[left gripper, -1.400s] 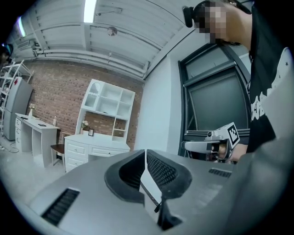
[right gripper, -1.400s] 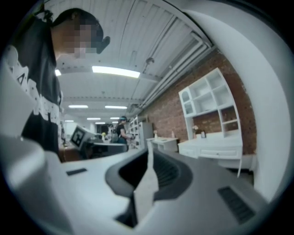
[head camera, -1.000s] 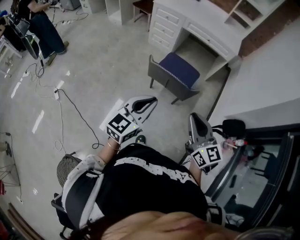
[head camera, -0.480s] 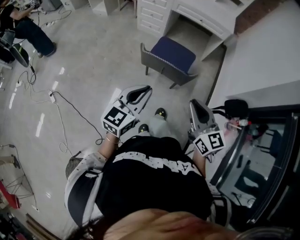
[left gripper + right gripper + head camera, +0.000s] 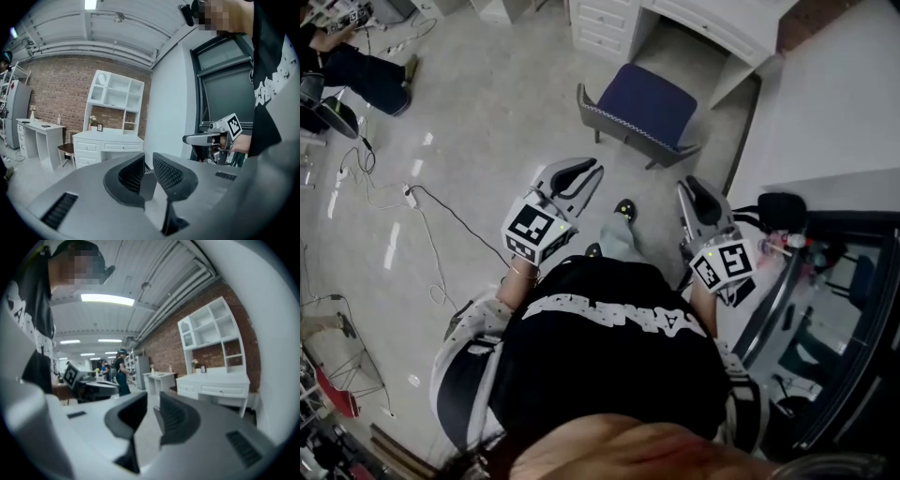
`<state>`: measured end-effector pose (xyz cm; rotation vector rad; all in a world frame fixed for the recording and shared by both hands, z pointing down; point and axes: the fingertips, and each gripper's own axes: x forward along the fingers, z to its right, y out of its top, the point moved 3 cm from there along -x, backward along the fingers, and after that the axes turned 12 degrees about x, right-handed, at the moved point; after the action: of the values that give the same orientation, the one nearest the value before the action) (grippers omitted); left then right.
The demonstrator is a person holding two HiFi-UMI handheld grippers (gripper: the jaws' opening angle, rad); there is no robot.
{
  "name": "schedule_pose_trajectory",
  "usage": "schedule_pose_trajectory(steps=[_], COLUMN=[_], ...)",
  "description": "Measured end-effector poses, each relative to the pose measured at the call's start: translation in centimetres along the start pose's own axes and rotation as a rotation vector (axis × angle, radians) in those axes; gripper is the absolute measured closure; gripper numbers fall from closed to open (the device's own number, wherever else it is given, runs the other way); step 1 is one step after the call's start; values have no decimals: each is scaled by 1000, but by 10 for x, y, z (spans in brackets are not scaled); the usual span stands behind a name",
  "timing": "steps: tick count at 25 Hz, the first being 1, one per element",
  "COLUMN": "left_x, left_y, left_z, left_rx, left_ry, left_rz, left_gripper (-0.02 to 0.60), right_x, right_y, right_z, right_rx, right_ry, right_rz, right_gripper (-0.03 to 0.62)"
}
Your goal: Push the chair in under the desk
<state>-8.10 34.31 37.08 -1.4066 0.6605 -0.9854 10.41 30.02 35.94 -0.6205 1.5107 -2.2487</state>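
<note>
In the head view the chair (image 5: 643,101), blue seat with a grey back, stands on the floor in front of the white desk (image 5: 712,21), its back toward me. My left gripper (image 5: 584,174) hangs in the air short of the chair's back. My right gripper (image 5: 688,191) is level with it, off the chair's right corner. Neither touches the chair. In the left gripper view the left gripper (image 5: 149,169) shows a narrow gap; its jaws are opening, with nothing between them. In the right gripper view the right gripper (image 5: 153,409) is opening too, also bare. The chair is hidden in both gripper views.
Black cables (image 5: 441,208) trail over the floor to the left. A seated person (image 5: 358,67) is at the far upper left. A white partition wall (image 5: 834,112) and a dark glass-fronted frame (image 5: 825,309) close off the right. The desk's drawer unit (image 5: 600,17) stands left of the kneehole.
I have walked forward: the chair and desk have drawn closer to both grippers, and the seated person has slid toward the upper left corner. Both grippers have stayed side by side.
</note>
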Motion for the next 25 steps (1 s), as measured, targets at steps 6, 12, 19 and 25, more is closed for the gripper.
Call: schedule_pose_trajectory(steps=[6,12,19,25], left_x=[34,68,104,129], left_y=[-6,-19,-44,-75], left_z=[-26,-41,-59,-75], left_rx=[4,58,188,322], left_ry=[-30,-59,-89,-119], left_rz=[-32,-92,-225,-366], left_gripper=[491,464,411,369], right_x=[29,48,75,94], right_y=[4,-3,-15,-39], right_z=[24,52,81,100], right_rx=[5,2,-11,-44], right_ry=[-11,-30,-29,-26], right_rz=[-13,-67,-159,-266], right_gripper=[506,489,460,419])
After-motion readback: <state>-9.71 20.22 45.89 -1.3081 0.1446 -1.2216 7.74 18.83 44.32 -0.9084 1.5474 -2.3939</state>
